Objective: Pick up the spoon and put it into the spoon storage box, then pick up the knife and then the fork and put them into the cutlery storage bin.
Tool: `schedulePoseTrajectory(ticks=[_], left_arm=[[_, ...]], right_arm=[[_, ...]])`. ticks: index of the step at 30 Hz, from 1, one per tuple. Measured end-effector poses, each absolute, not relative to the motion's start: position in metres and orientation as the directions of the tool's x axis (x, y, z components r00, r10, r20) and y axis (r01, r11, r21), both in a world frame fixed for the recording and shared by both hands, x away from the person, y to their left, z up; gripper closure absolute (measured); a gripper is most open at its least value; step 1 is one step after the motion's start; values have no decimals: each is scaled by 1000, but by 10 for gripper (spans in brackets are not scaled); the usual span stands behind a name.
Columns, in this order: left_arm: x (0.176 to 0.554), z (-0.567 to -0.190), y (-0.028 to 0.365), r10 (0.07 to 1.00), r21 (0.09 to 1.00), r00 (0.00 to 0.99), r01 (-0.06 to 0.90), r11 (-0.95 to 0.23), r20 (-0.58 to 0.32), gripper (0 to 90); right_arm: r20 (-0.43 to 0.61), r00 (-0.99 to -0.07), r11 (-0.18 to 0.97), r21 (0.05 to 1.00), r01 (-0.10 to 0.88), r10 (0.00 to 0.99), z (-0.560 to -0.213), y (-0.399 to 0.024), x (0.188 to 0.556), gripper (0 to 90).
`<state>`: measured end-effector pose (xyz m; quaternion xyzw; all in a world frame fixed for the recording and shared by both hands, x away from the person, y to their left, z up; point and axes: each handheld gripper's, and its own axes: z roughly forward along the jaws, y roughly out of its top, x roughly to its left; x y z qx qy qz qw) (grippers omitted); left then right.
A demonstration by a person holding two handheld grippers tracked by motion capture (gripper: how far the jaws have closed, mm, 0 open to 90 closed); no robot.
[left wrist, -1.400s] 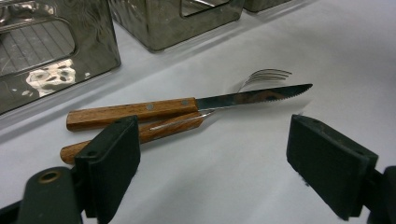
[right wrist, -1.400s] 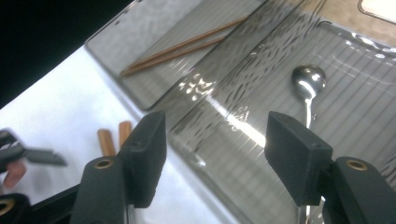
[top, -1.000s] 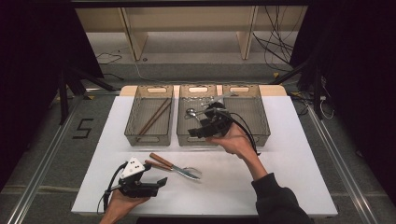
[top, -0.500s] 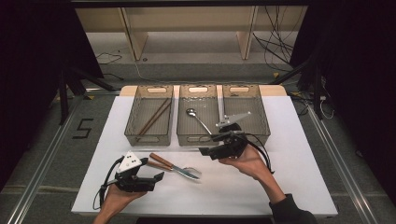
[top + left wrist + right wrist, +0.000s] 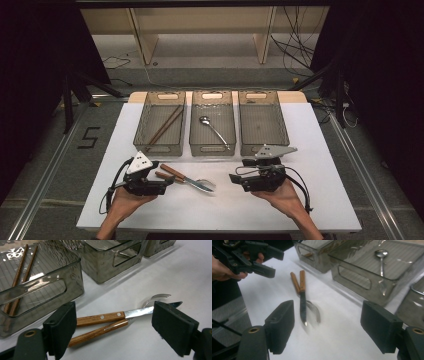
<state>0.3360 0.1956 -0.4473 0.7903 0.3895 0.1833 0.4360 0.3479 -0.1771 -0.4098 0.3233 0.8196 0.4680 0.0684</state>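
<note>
A knife (image 5: 200, 184) and a fork (image 5: 100, 331), both with wooden handles, lie side by side on the white table near its front. My left gripper (image 5: 167, 184) hovers open at their handle ends, and in the left gripper view its jaws (image 5: 113, 315) straddle both handles without touching. My right gripper (image 5: 234, 179) is low over the table to the right of the blade tip. Its jaws have just been opening and nothing is between them. In the right gripper view (image 5: 329, 315) the knife (image 5: 302, 302) and fork (image 5: 315, 311) lie ahead.
Three smoky clear bins stand in a row behind: the left bin (image 5: 159, 147) holds chopsticks (image 5: 162, 126), the middle bin (image 5: 212, 148) holds a spoon (image 5: 212, 127), and the right bin (image 5: 264, 147) has nothing in it. White table (image 5: 320, 165) surrounds them.
My right gripper has drawn back from over the middle bin to the table's front, and lower. The spoon stays in that bin. My left gripper has shifted slightly.
</note>
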Motion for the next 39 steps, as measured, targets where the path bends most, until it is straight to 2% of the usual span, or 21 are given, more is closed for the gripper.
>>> schedulePoseTrajectory(ticks=[14, 28, 31, 39], left_arm=[[353, -447, 193, 783, 803, 620, 493, -334, -54, 208], [370, -453, 189, 777, 765, 627, 530, -366, -63, 313], [373, -454, 187, 777, 758, 626, 535, -374, -59, 362], [382, -455, 188, 783, 735, 621, 544, -405, -29, 599]], right_arm=[[216, -726, 209, 870, 447, 653, -430, -225, 319, 260], [242, -678, 134, 882, 452, 694, -449, -256, 300, 215], [240, -672, 135, 880, 455, 701, -452, -257, 297, 206], [240, -664, 147, 870, 471, 708, -457, -258, 295, 194]])
